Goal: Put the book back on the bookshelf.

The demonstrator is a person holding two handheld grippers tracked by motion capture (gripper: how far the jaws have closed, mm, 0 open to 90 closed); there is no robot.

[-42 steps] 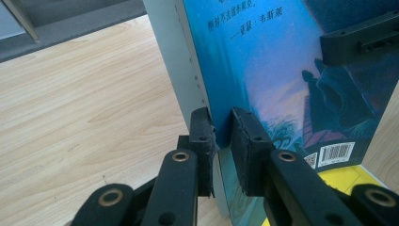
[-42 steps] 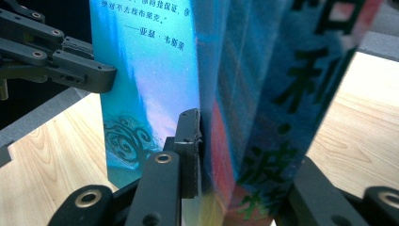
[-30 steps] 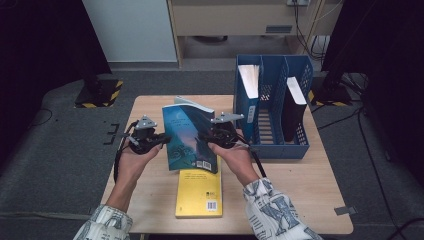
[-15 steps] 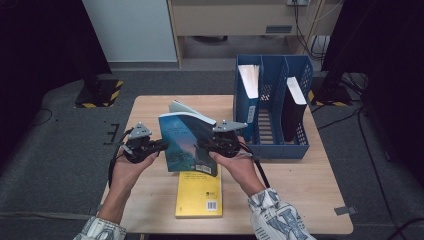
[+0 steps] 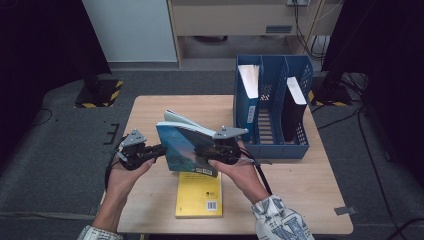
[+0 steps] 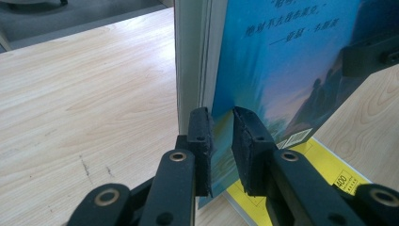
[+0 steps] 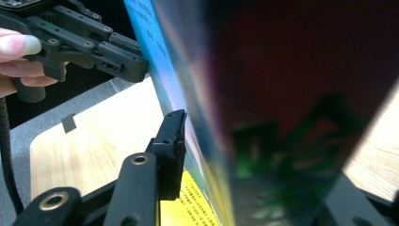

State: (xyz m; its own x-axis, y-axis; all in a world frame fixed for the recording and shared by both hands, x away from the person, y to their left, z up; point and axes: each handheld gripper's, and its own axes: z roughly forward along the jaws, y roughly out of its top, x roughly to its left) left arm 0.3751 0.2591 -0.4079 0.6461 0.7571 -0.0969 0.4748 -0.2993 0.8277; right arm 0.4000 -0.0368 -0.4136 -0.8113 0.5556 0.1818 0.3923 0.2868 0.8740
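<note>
- A blue book (image 5: 187, 147), its glossy cover showing a sky-and-mountain scene with pale lettering at the top and a barcode near the lower corner, is held tilted in the air above the middle of the wooden table (image 5: 150, 112); its pages fan slightly at the upper edge.
- The left gripper (image 5: 161, 148) clamps the book's left edge, its black pads (image 6: 202, 136) pressed on either side of the cover.
- The right gripper (image 5: 209, 152) sits at the book's right side; its jaws have just been opening, with the book between them, and the near pad (image 7: 173, 136) stands just off the cover.
- A yellow book (image 5: 199, 195) lies flat on the table directly below.
- A blue file rack (image 5: 270, 107) stands at the table's right, holding a pale-paged volume (image 5: 250, 77) and a dark volume (image 5: 295, 100) in separate compartments.
</note>
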